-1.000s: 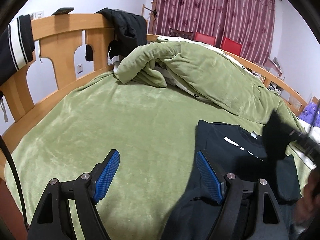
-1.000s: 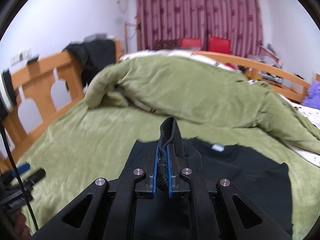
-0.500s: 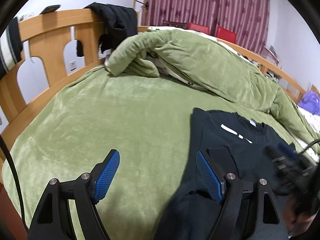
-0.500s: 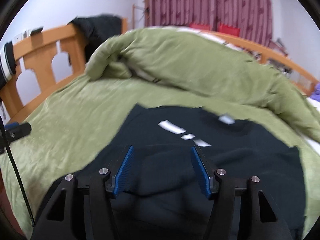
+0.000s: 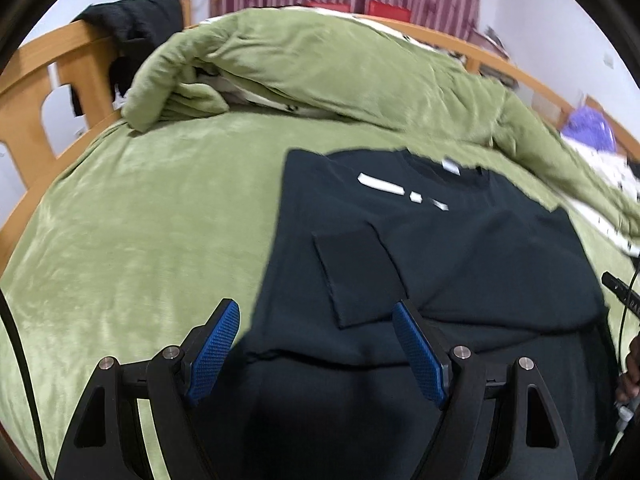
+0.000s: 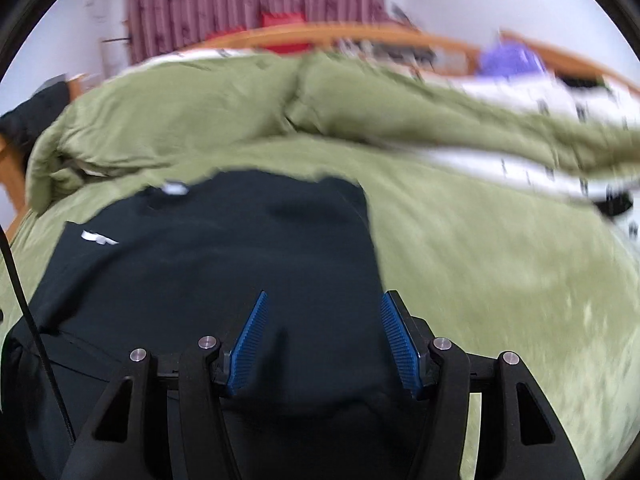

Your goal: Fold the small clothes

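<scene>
Left wrist view: the left hand-held gripper [image 5: 316,344] is seen spread wide with nothing held, its blue pads [image 5: 214,346] hovering over the near edge of the black t-shirt [image 5: 440,264]. The shirt is laid flat on the green bed [image 5: 140,220], collar toward the bunched green blanket [image 5: 320,64], with 1 sleeve [image 5: 356,276] folded in across the body. In the right wrist view, the right hand-held gripper [image 6: 324,340] is also parted and empty, held above the shirt's right side, though that view is pretty blurry.

left wrist: low over bed [image 5: 140,208], facing headboard | right wrist: likewise | shared: black shirt [image 5: 440,260]
</scene>
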Demonstrator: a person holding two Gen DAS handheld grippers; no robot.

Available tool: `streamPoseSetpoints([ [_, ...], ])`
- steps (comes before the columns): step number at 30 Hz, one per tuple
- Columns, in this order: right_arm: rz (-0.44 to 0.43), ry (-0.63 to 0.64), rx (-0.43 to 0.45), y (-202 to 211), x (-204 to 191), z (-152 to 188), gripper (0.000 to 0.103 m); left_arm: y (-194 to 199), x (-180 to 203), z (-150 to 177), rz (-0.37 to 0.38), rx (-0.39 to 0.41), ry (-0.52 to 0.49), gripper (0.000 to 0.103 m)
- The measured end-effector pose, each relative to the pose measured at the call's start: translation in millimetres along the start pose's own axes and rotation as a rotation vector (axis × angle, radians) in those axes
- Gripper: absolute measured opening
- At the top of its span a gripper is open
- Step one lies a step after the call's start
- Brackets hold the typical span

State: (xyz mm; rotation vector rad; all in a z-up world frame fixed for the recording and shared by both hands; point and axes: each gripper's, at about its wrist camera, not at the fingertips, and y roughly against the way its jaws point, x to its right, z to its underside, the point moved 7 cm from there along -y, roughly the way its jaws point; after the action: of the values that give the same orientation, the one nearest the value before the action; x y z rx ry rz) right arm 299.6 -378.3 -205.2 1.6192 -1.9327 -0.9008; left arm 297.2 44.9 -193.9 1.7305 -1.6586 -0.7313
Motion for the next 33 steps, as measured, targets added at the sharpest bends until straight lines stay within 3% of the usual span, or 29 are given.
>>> streamPoseSetpoints([
  [5,0.004,0.004,-0.044,-21,22,13,0.058,-22,10,6,-0.003,-0.042,0.007,0.071],
  [13,-0.04,-0.002,-0.073,-47,25,27,0.058,-47,22,5,-0.013,-0.071,-0.006,0.068],
  [16,-0.057,0.002,-0.057,-48,23,27,0.052,-54,23,5,-0.011,-0.083,0.004,0.064],
  [23,-0.044,0.038,-0.027,-44,18,27,0.032,-67,32,5,0.005,-0.102,0.021,0.043],
  [25,-0.046,0.035,-0.023,-44,20,27,0.028,-68,33,4,-0.008,-0.097,0.022,0.041],
  [29,-0.047,0.019,-0.016,-44,24,25,0.019,-71,29,0,-0.055,-0.087,0.025,0.019],
  [33,-0.027,0.024,-0.004,-43,25,23,0.016,-69,20,-4,-0.031,-0.073,0.071,0.014],
])
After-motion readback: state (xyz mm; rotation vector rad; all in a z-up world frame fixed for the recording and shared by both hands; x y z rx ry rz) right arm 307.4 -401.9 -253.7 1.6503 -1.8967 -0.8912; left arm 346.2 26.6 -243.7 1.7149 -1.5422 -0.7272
